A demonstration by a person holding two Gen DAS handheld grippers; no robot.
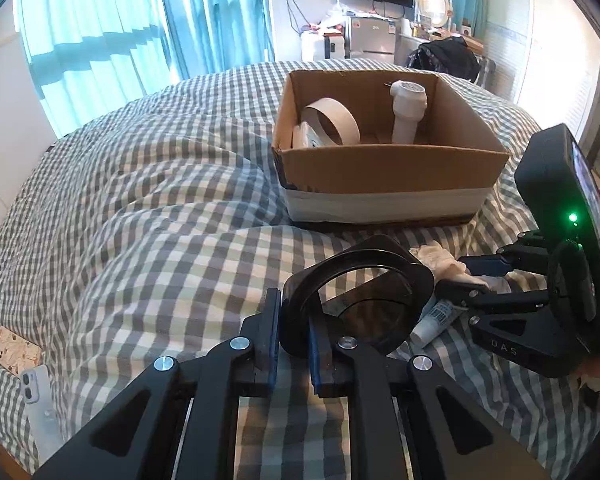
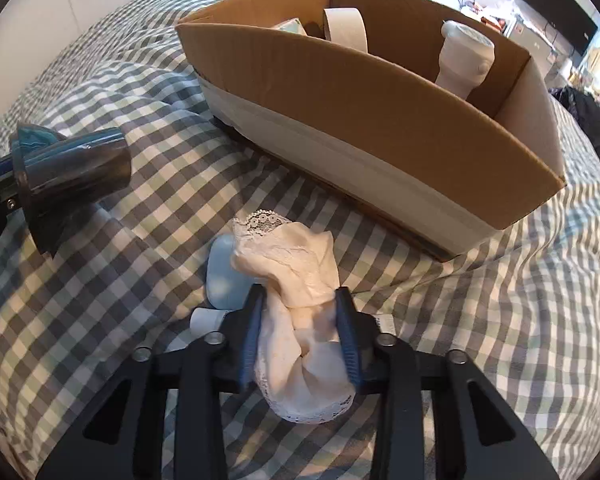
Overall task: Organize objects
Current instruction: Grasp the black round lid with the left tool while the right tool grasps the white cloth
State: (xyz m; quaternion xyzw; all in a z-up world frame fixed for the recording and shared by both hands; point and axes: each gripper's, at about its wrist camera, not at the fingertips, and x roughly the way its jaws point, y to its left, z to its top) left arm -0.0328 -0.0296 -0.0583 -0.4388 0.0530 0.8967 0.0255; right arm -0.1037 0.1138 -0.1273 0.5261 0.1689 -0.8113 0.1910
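A checked duvet (image 1: pixel 148 200) covers the bed under both tools. Ahead of both tongs sits an open cardboard box (image 2: pixel 380 120) with a pale band along its base; inside it a roll of beige tape (image 1: pixel 332 122) stands on edge toward the left, and a white plastic fitting (image 1: pixel 408 110) stands upright toward the right.

The left tongs (image 1: pixel 294 340) are clenched on the rim of a dark smoky plastic funnel (image 1: pixel 360 296), one blue pad outside the wall and one inside. In the right wrist view the funnel's narrow end points toward the box, well left of the right tongs.

The right tongs (image 2: pixel 300 344) are closed on a cream lace-trimmed cloth (image 2: pixel 296 280), which bunches up between the blue pads and spills out below them, near the box's front wall.

Just left of the right tongs, touching the cloth, lies a pale blue tube (image 2: pixel 224 276) with a white cap. Far left of the left tongs, two phones (image 1: pixel 28 368) lie at the duvet's edge.
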